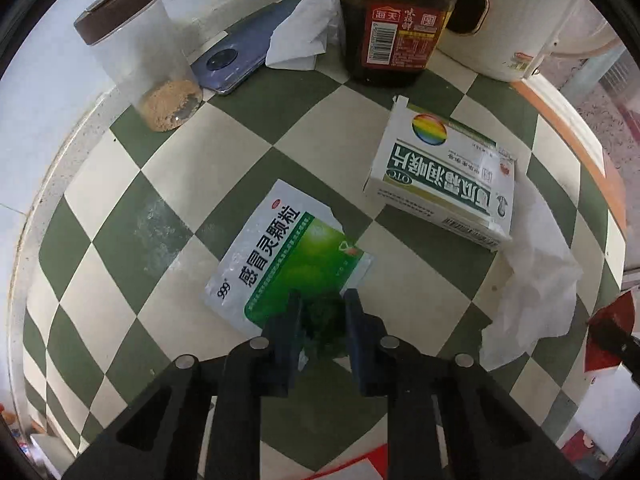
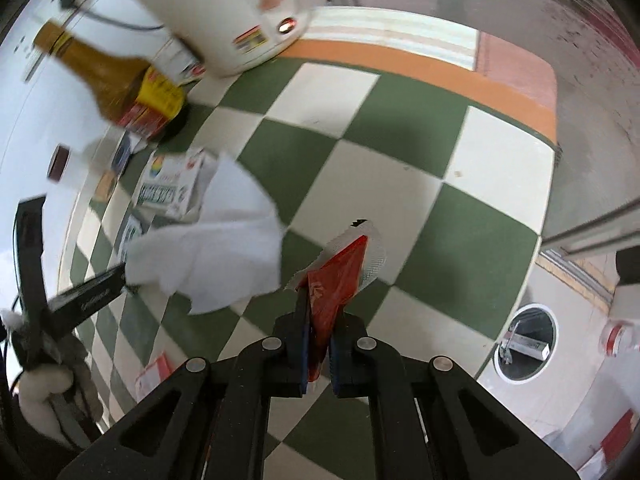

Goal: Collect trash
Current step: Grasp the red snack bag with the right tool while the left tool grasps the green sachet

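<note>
A green and white medicine sachet (image 1: 288, 268) lies flat on the checkered table. My left gripper (image 1: 322, 308) is open, its fingers astride the sachet's near edge. A white medicine box (image 1: 444, 176) lies to the right, with a crumpled white tissue (image 1: 532, 288) beside it. My right gripper (image 2: 320, 312) is shut on a red sauce packet (image 2: 340, 280) and holds it above the table. In the right wrist view the tissue (image 2: 216, 256) and the box (image 2: 172, 188) lie to the left.
A dark sauce bottle (image 1: 396, 20), a clear jar with brown powder (image 1: 148, 52), a phone (image 1: 248, 48) and a folded paper (image 1: 304, 40) stand at the table's back. A white rice cooker (image 2: 224, 12) sits at the far corner. A round bin opening (image 2: 526, 344) is below the table's right edge.
</note>
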The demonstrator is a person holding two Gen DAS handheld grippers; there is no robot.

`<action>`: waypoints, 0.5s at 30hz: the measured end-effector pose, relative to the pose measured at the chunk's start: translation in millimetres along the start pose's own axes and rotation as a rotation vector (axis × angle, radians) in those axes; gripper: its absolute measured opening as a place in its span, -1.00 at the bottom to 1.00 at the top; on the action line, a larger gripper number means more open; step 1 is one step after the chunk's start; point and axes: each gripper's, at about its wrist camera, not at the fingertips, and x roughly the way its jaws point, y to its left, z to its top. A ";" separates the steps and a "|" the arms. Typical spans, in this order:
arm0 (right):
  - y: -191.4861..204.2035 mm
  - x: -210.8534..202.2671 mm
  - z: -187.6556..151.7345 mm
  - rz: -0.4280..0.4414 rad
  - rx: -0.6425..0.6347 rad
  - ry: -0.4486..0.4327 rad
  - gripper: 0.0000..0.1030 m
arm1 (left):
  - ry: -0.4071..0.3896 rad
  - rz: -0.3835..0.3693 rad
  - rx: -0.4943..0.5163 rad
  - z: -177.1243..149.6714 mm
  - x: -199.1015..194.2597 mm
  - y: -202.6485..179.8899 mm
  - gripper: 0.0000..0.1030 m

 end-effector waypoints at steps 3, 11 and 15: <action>-3.1 3.2 3.1 0.010 0.024 -0.002 -0.86 | -0.010 0.026 0.013 -4.4 -2.2 -2.3 -0.68; -1.5 -5.2 -1.9 0.011 0.005 -0.019 -0.86 | -0.145 0.162 0.041 -27.2 -47.6 -22.6 -0.69; -2.3 -10.7 -4.8 0.019 0.003 -0.030 -0.86 | -0.214 0.204 0.056 -36.7 -76.6 -39.8 -0.69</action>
